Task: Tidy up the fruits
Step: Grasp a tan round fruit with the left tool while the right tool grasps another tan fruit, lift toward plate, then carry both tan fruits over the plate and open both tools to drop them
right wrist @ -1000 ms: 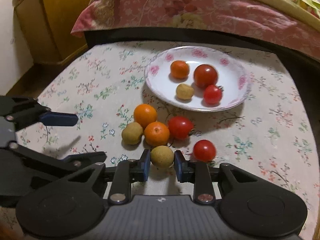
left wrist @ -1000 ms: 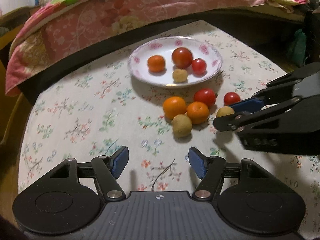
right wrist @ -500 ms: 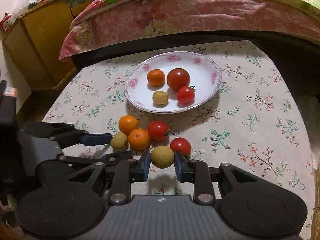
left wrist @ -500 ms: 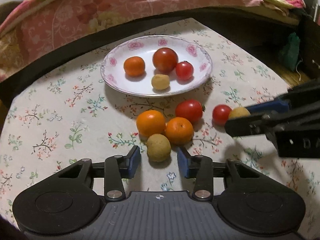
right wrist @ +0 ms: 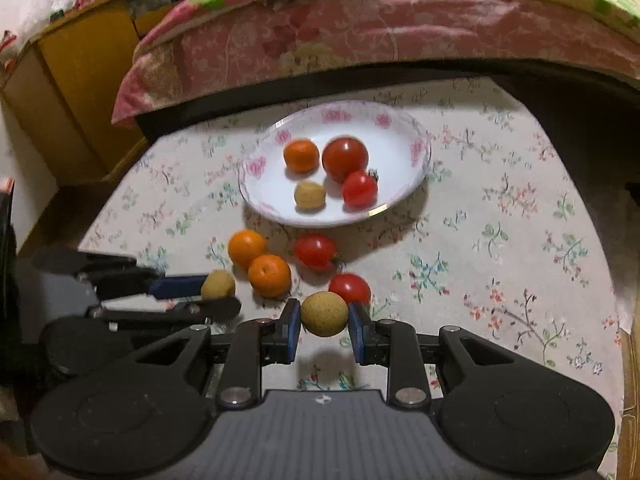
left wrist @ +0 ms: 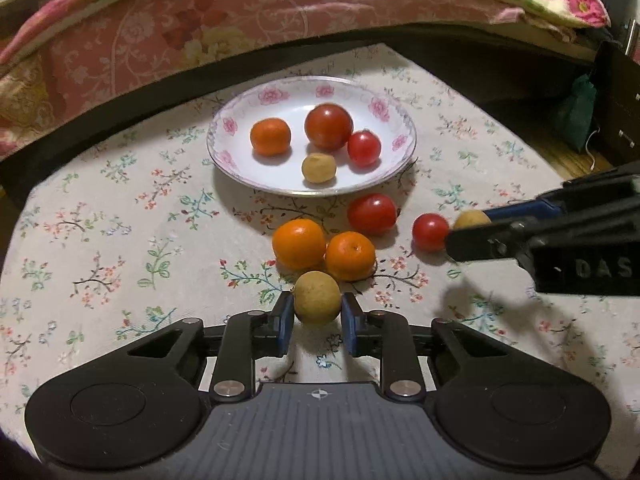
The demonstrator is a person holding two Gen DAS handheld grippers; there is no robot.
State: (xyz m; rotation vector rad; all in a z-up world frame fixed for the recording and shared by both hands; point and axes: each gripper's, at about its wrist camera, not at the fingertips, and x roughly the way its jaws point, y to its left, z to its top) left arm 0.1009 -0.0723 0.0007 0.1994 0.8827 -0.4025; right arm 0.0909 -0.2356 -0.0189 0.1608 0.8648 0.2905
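Flowered tablecloth over a table beside a bed with a pink quilt. Left gripper: jaws drawn in narrow, blue pads pressed on both sides of a tan round fruit that sits on the cloth just in front of two oranges lying side by side. Plate, white with pink roses, behind them: holds one orange, one large tomato, one small tomato, one tan fruit. Loose on the cloth, right of the oranges: a tomato, then a smaller tomato. Right gripper: jaws narrow, clamped on a second tan fruit, carried clear of the cloth, its shadow below.
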